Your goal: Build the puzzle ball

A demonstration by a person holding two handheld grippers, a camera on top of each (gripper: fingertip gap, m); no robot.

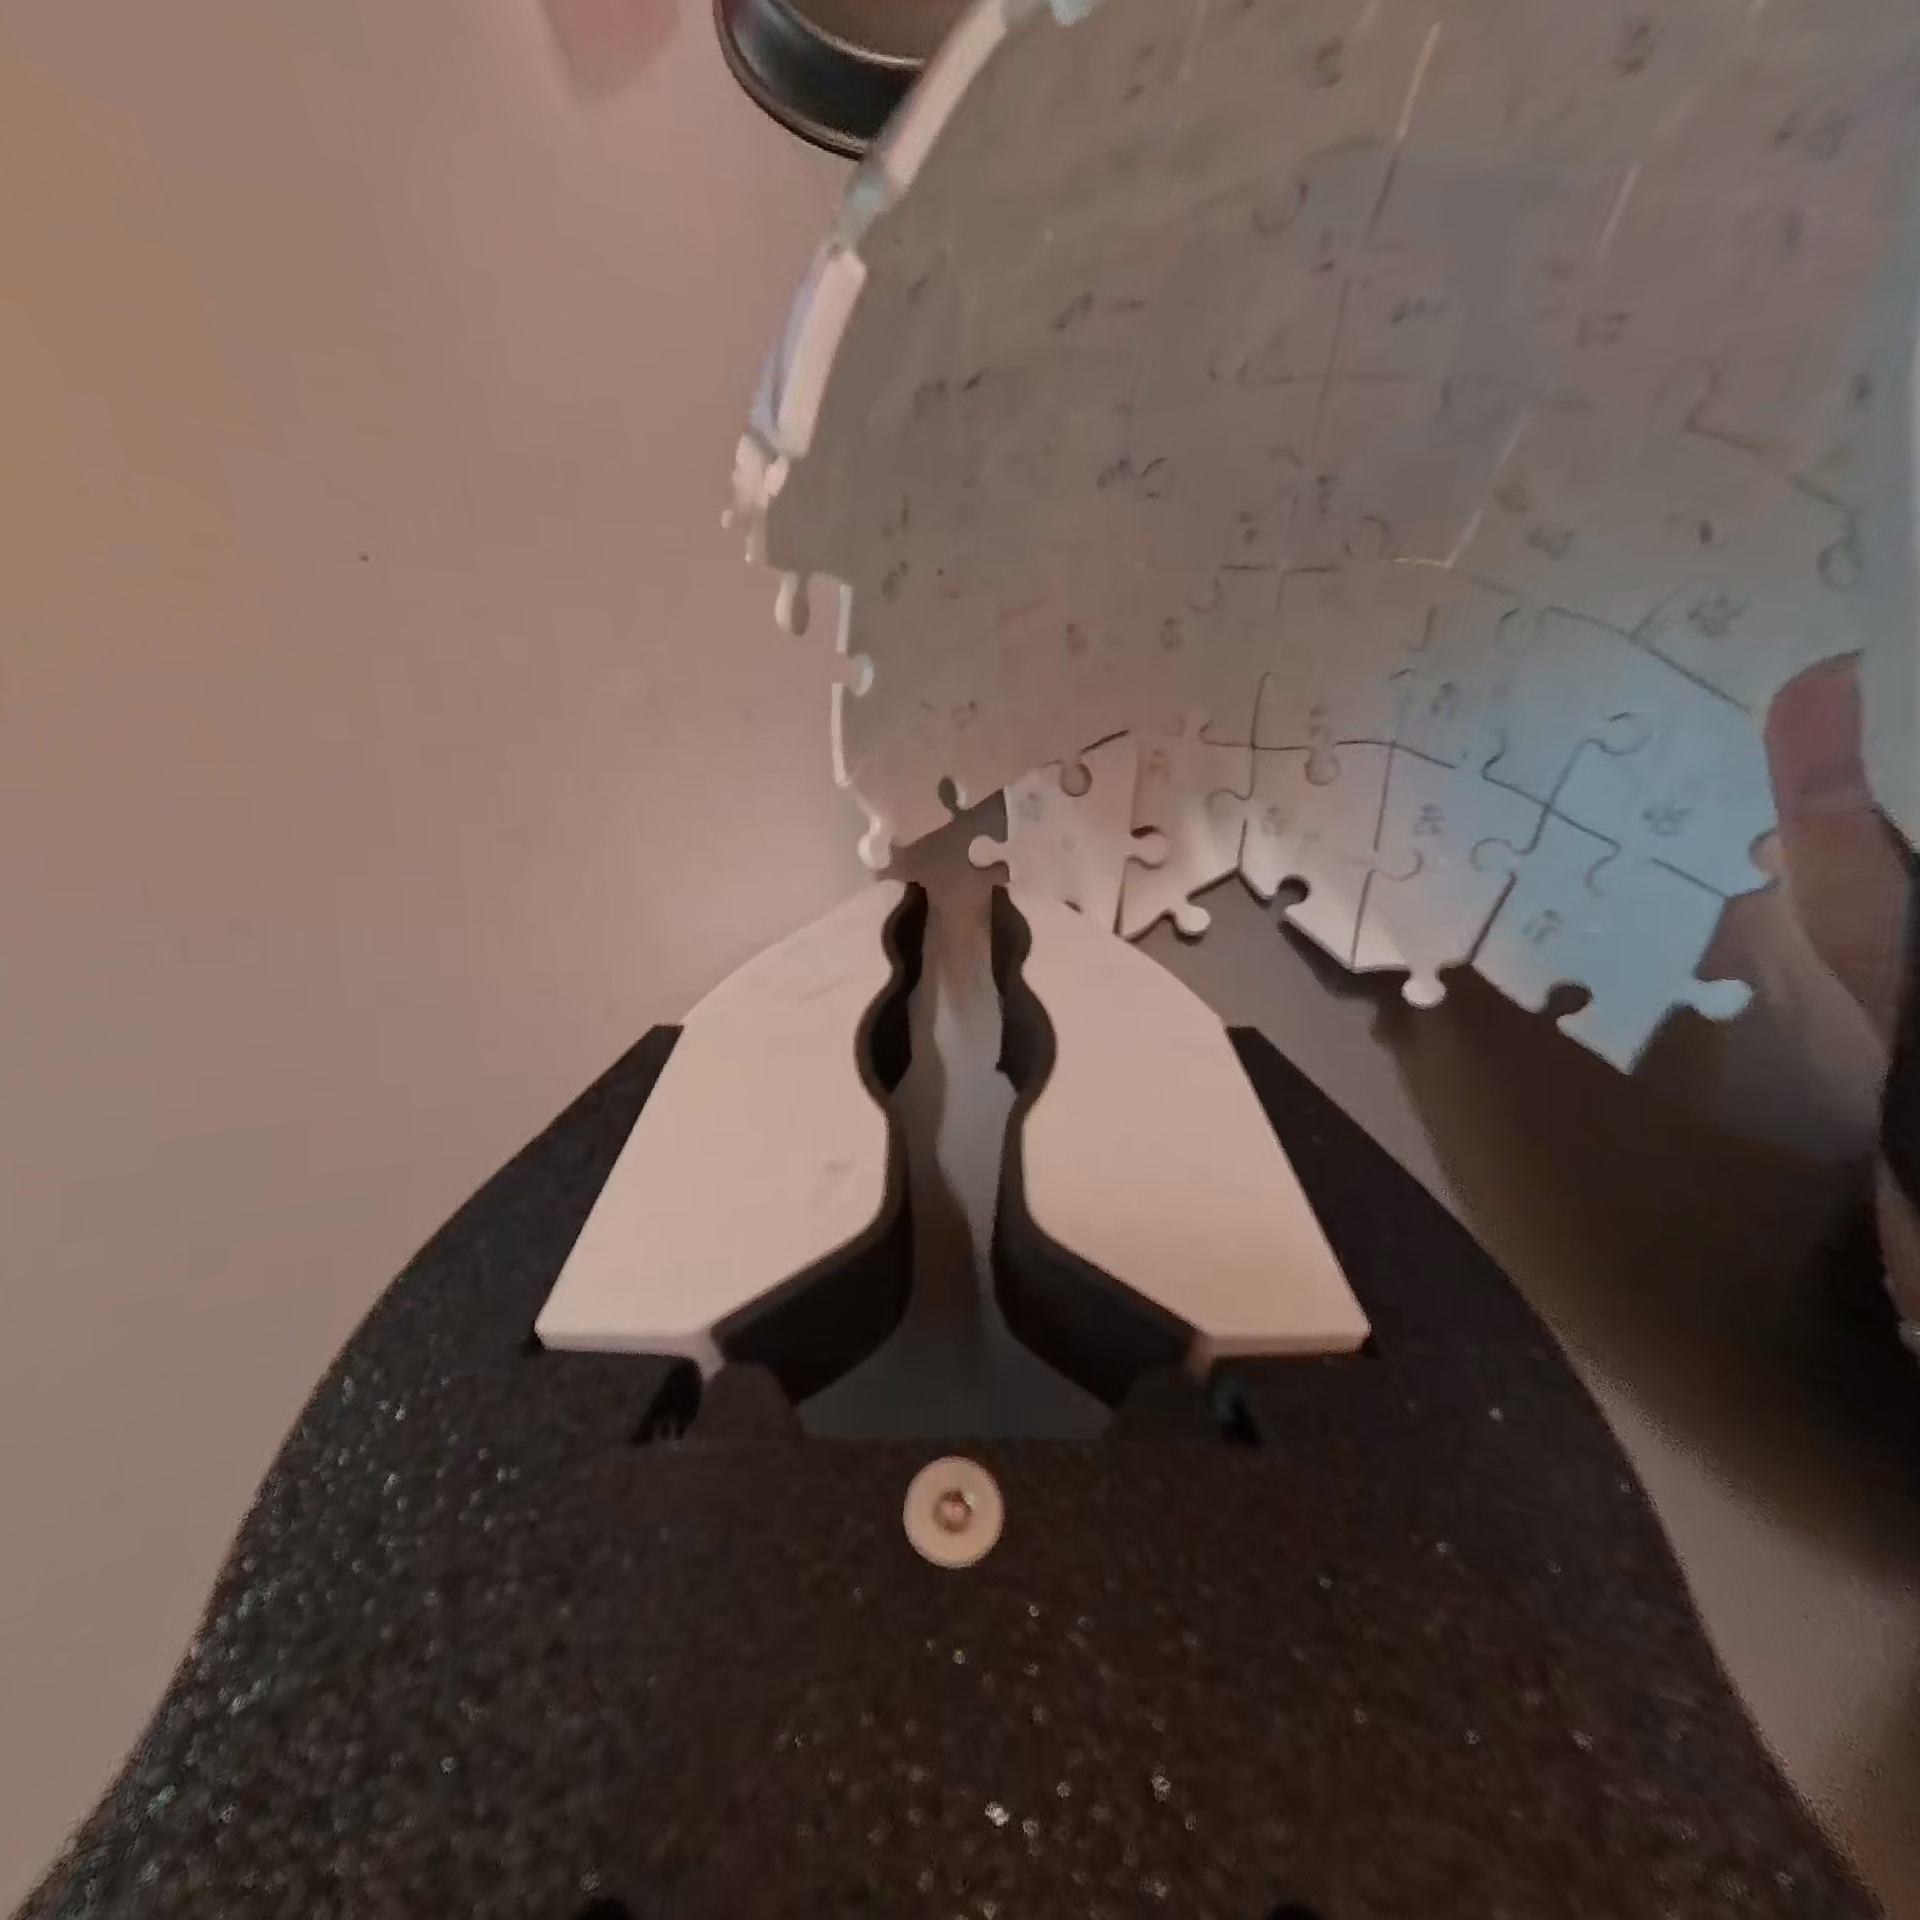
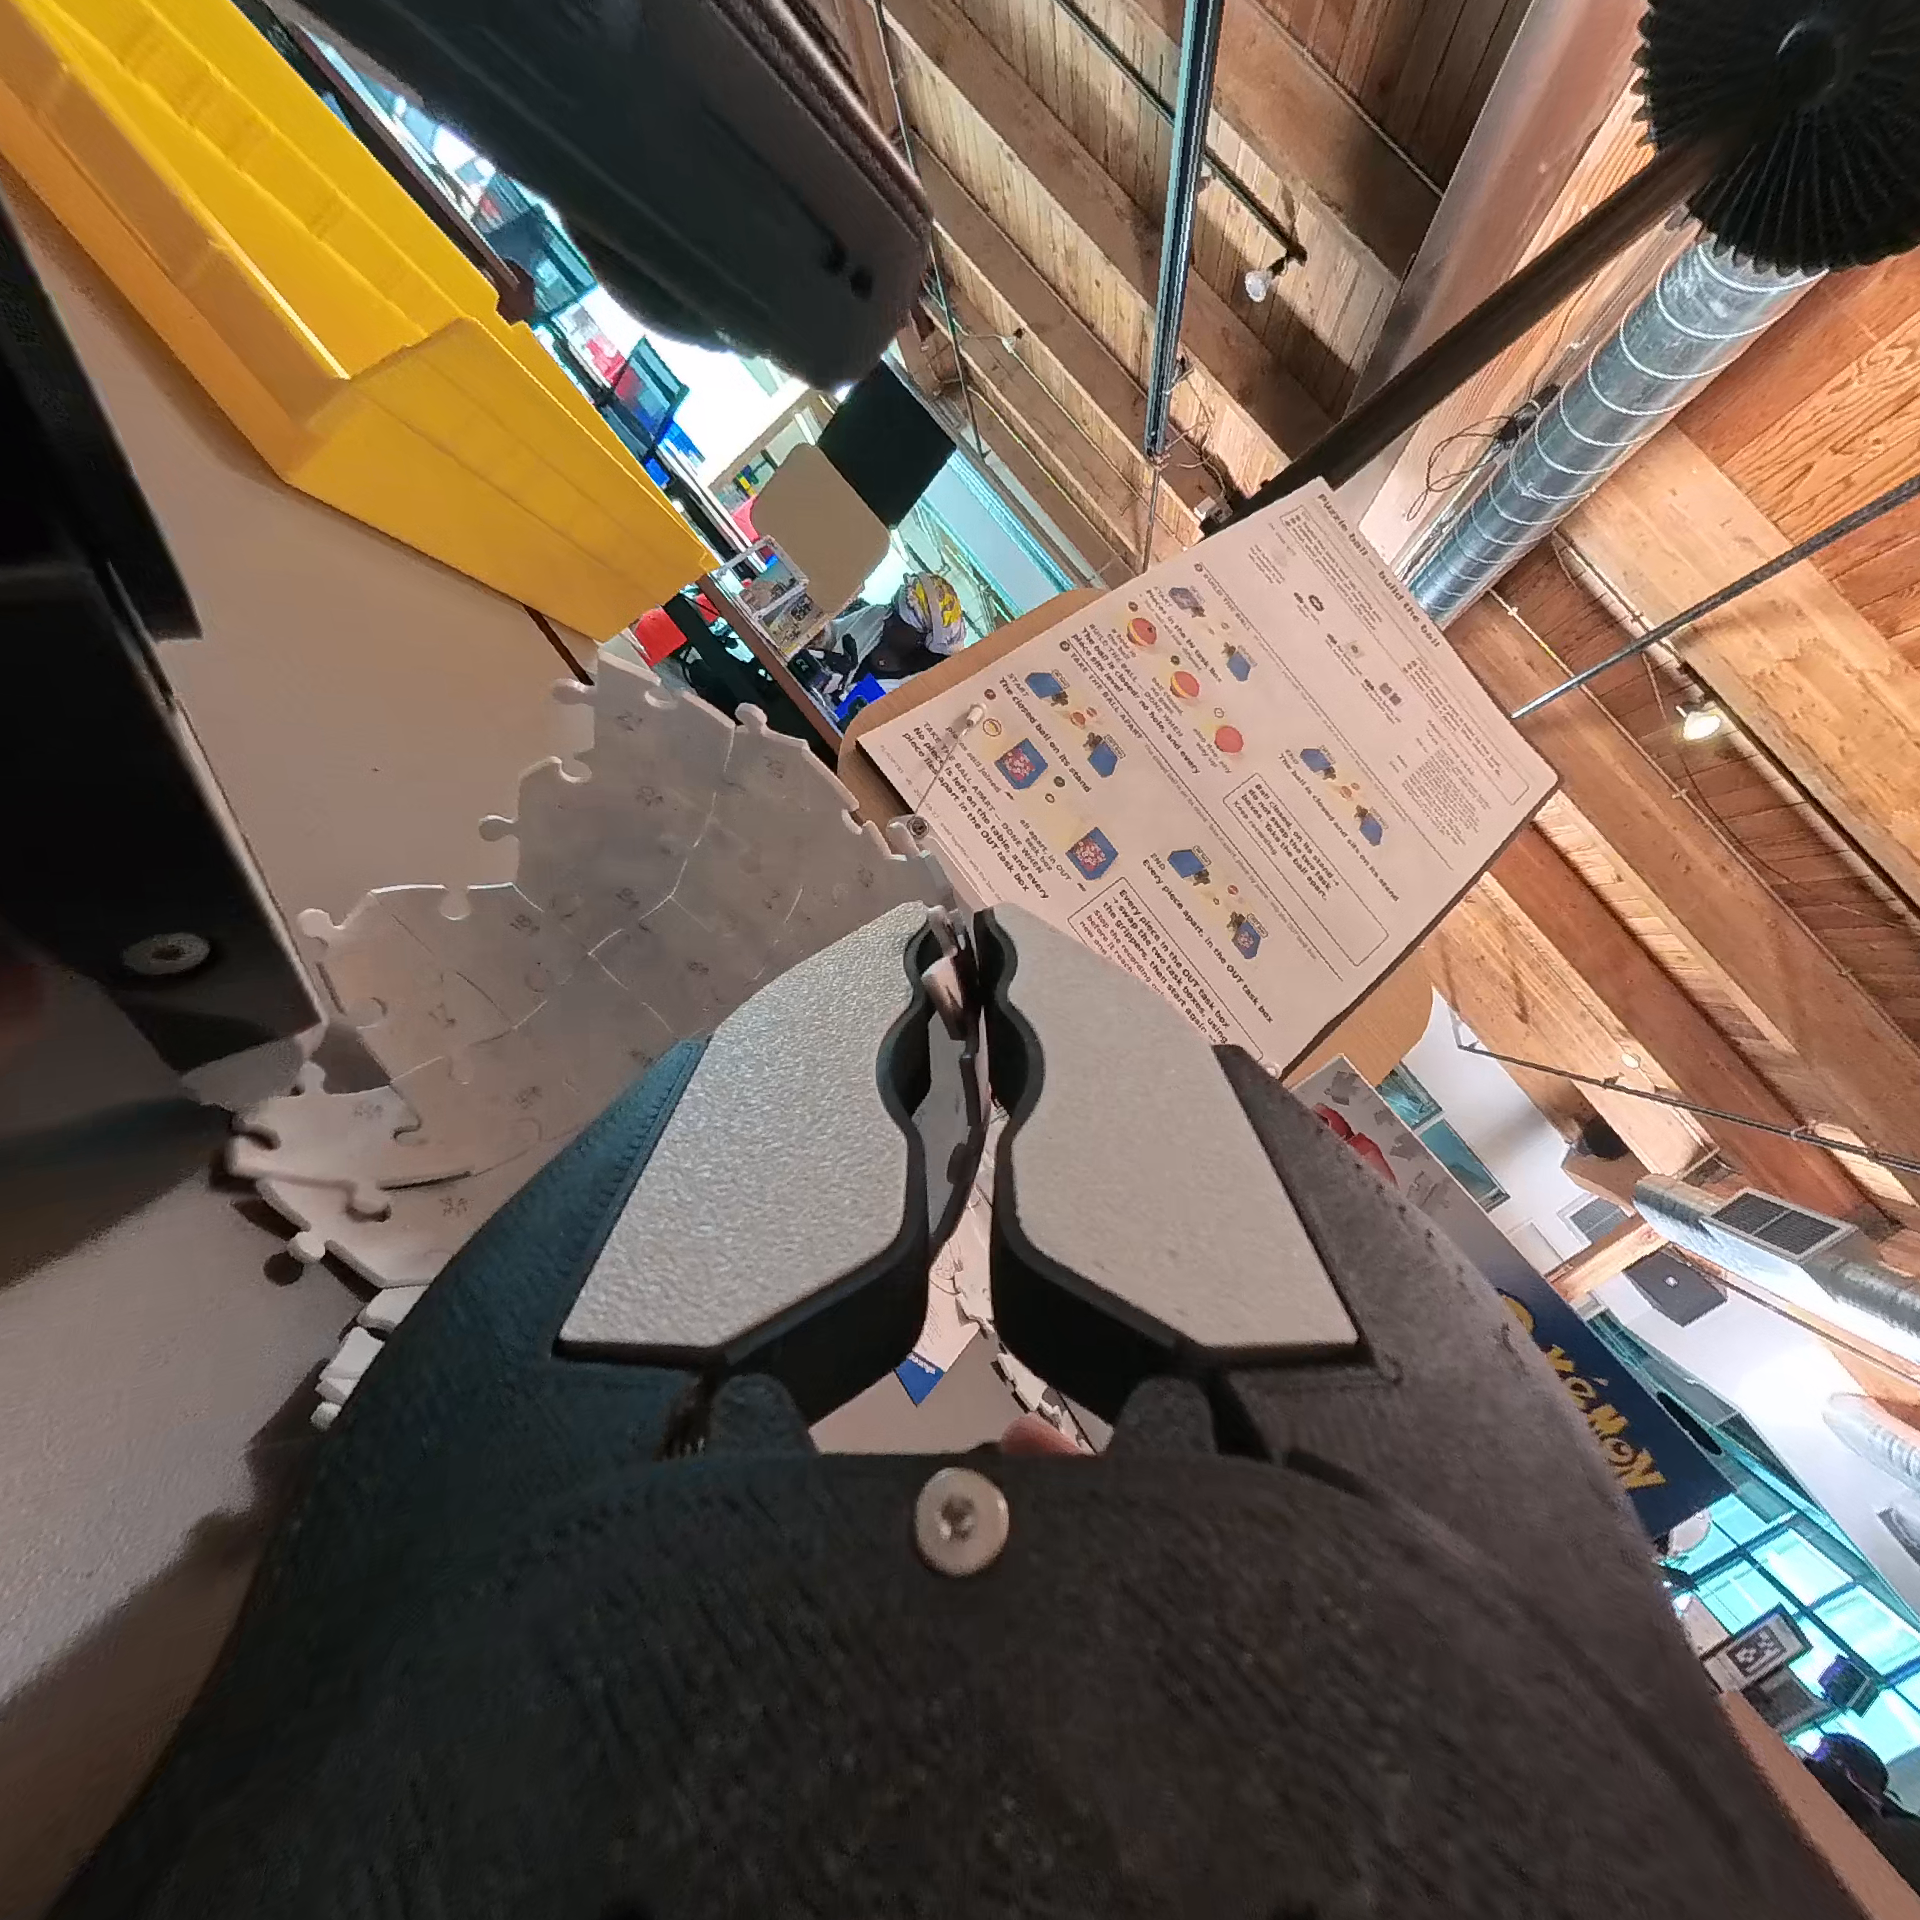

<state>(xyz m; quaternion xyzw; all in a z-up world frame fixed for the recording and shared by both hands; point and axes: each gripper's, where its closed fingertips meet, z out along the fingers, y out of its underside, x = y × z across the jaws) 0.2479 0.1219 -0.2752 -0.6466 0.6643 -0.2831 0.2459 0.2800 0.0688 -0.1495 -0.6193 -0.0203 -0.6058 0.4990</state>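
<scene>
Both grippers pinch the rim of a half-built puzzle ball held off the table.

The left gripper (image 1: 943, 894) nips the lower edge of the curved white puzzle shell (image 1: 1351, 468); the right gripper (image 2: 961, 935) clamps another edge section. Beyond lie the pale table (image 1: 364, 520), a yellow bin (image 2: 416, 395) and an instruction sheet (image 2: 1247, 769).

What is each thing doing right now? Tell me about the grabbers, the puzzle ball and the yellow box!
Left gripper: shut on the puzzle shell's edge.
Right gripper: shut on a puzzle piece.
Puzzle shell: partly built, curved, edge still jagged.
Yellow bin: on the table.
Instruction sheet: fixed on its board.
</scene>
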